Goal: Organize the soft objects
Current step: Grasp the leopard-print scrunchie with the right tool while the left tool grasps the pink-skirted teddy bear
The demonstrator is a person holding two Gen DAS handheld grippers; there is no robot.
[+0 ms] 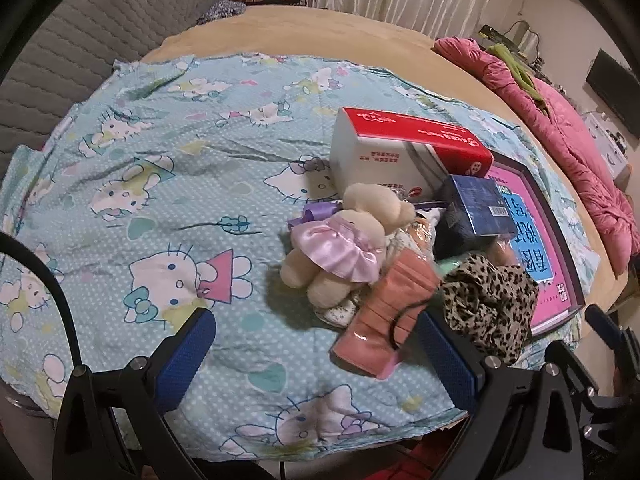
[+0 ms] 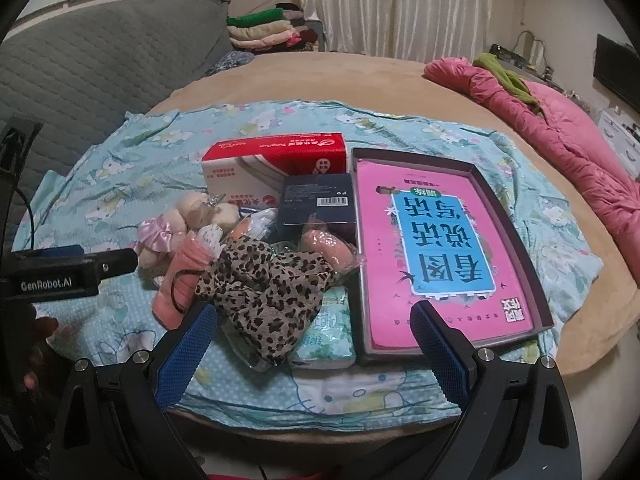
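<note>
My right gripper [image 2: 314, 326] is spread wide and empty, low over the near edge of the heap, with the crumpled leopard-print fabric piece [image 2: 264, 284] just ahead between its blue pads. My left gripper [image 1: 316, 338] is equally wide and empty; the salmon-pink pack of face masks [image 1: 380, 320] lies between its fingers, touching the right one. To do this well I'd close on the leopard cloth at its bunched middle, so it lifts in one piece without dragging the pale green tissue pack [image 2: 326, 334] beneath. The cream plush bear in a pink satin skirt [image 1: 344, 240] sits further in. The dark shallow box [image 2: 516, 216] holds only a pink-and-blue book [image 2: 440, 248].
</note>
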